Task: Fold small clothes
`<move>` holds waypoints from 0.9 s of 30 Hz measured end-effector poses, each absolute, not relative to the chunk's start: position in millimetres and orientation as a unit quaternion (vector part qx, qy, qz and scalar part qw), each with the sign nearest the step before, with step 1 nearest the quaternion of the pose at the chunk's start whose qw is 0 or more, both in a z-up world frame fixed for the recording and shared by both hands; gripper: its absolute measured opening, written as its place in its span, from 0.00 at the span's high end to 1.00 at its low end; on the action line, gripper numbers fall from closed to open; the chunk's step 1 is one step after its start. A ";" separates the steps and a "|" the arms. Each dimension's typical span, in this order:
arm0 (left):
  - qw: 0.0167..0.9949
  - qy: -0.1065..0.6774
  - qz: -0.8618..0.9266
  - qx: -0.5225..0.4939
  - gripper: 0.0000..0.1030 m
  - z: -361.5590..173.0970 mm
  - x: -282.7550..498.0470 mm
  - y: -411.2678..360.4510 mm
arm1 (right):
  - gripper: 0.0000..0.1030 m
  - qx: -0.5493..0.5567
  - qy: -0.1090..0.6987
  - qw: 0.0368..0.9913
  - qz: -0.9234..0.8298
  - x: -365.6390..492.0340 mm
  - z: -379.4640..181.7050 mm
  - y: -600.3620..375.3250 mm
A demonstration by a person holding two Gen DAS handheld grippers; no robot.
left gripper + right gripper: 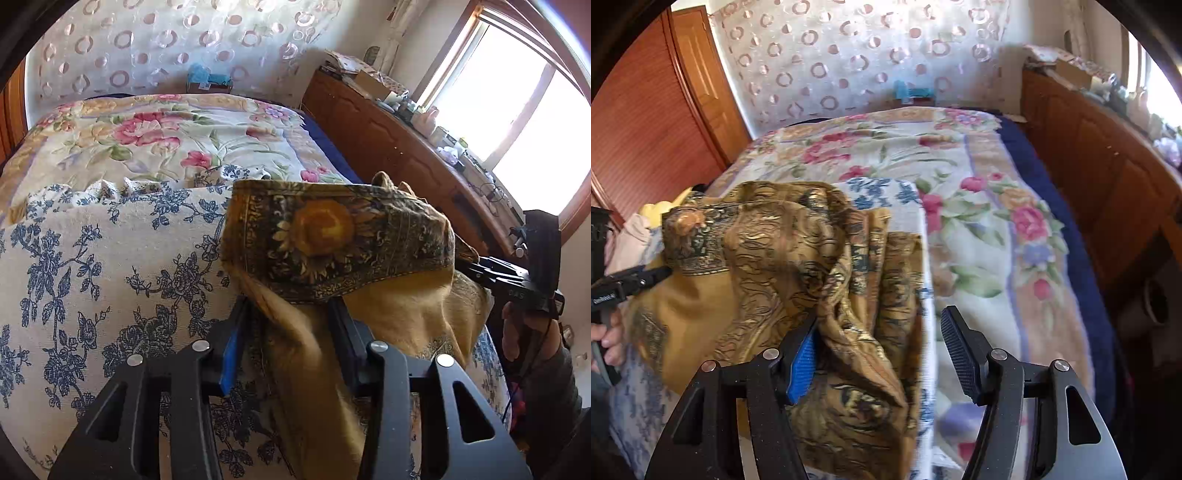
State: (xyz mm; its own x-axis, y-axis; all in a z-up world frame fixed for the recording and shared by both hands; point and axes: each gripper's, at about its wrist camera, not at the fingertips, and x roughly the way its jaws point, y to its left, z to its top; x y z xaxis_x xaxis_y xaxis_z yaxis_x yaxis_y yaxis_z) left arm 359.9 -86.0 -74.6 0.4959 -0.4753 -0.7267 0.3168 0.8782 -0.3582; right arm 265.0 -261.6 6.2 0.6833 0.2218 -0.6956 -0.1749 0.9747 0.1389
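Judging by the bunched mustard-yellow paisley cloth (332, 236) on the blue-flowered bed cover (92, 258), folding is barely begun: the left tool (291, 332) clamps a hanging fold, the right tool (882, 350) stands apart (cloth merely brushing its left pad).

Bright daylight from blown-out window (517, 96), fisheye-curved edges, slight blur.

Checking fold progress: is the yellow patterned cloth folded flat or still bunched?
Bunched: the yellow patterned cloth lies in rumpled, raised folds on the blue-flowered sheet.
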 end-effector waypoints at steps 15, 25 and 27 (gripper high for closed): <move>0.877 0.378 -0.285 -0.085 0.91 -28.4 327.3 -90.3 | 0.87 0.026 0.356 0.922 0.153 261.5 3.1 -266.2; 0.906 0.294 -0.288 -0.098 0.92 32.7 278.3 -36.0 | 0.88 -0.019 0.273 0.946 0.174 225.2 57.4 -230.9; 0.914 0.281 -0.275 -0.103 0.92 39.8 267.2 -11.6 | 0.88 -0.035 0.256 0.947 0.190 222.5 68.5 -211.7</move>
State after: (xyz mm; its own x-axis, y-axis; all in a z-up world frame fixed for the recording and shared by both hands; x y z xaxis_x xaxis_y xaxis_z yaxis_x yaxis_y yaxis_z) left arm 267.2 -11.6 39.8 0.6913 -0.5601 -0.4565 0.4443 0.8277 -0.3428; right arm 222.5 -211.7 68.5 0.7970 0.3417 -0.4980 -0.3776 0.9255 0.0306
